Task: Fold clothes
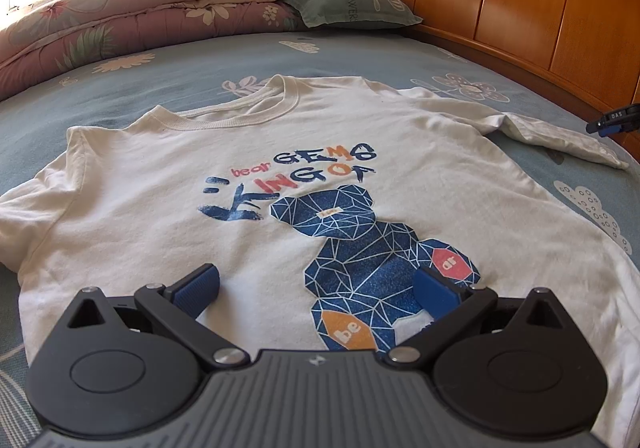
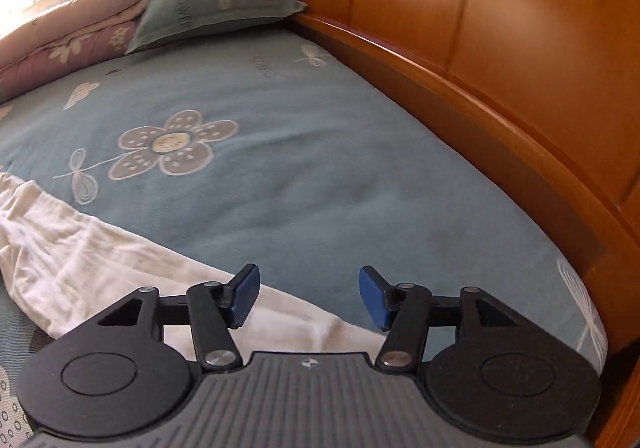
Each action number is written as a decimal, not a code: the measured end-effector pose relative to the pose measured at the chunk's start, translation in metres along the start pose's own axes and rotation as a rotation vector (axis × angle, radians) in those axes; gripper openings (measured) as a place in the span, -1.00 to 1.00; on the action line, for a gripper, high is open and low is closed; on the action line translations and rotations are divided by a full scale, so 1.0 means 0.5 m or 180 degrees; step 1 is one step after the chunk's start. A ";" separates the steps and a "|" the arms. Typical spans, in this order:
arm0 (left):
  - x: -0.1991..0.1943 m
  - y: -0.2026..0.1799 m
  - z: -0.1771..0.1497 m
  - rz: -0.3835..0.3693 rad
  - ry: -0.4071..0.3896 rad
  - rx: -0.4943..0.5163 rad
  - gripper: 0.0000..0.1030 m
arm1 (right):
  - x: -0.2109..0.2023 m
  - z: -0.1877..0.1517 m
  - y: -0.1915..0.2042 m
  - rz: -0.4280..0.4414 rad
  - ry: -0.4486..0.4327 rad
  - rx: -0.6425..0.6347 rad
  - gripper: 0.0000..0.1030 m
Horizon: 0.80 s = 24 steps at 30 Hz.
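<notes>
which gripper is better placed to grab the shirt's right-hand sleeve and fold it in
Right. The right gripper hangs open directly over that sleeve. The left gripper, also open, sits over the T-shirt near its hem, far from it.

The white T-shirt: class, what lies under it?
The white T-shirt lies flat, print up, on the blue flowered bedsheet, which shows all around it. The sheet directly beneath, and the shirt's back, are covered and cannot be seen.
</notes>
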<state>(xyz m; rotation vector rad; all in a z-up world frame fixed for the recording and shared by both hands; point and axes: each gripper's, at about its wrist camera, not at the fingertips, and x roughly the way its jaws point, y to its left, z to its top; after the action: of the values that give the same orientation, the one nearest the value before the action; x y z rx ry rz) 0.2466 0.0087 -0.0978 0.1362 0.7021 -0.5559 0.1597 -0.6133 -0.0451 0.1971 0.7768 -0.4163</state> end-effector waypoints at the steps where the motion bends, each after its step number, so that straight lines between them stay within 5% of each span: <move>1: 0.000 0.000 0.000 0.0000 -0.0002 0.0000 0.99 | 0.000 -0.013 -0.022 0.0005 0.0024 0.0160 0.19; 4: 0.000 0.001 -0.001 0.0000 -0.0009 -0.0001 0.99 | -0.004 -0.055 -0.064 0.0077 0.0011 0.0547 0.23; 7: 0.001 0.001 -0.001 0.0000 -0.0019 -0.0001 0.99 | -0.011 -0.080 -0.075 0.0430 -0.0066 0.0857 0.27; 14: 0.003 0.002 0.000 0.0000 -0.0024 0.0001 0.99 | 0.026 -0.068 -0.086 0.0881 -0.0225 0.1299 0.34; 17: 0.001 0.000 -0.003 0.0001 -0.0027 0.0002 0.99 | 0.028 -0.068 -0.086 0.0817 -0.0247 0.1343 0.08; 20: 0.001 0.000 -0.003 0.0003 -0.0029 0.0005 0.99 | 0.017 -0.078 -0.071 0.0630 -0.0213 0.1122 -0.63; 24: 0.002 0.000 -0.002 0.0003 -0.0030 0.0002 0.99 | 0.012 -0.073 -0.066 0.0506 -0.0243 0.1051 -0.67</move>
<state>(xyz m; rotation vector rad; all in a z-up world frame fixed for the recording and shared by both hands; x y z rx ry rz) 0.2468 0.0086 -0.0990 0.1346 0.6927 -0.5556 0.1260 -0.6332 -0.0754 0.5450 0.6090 -0.3971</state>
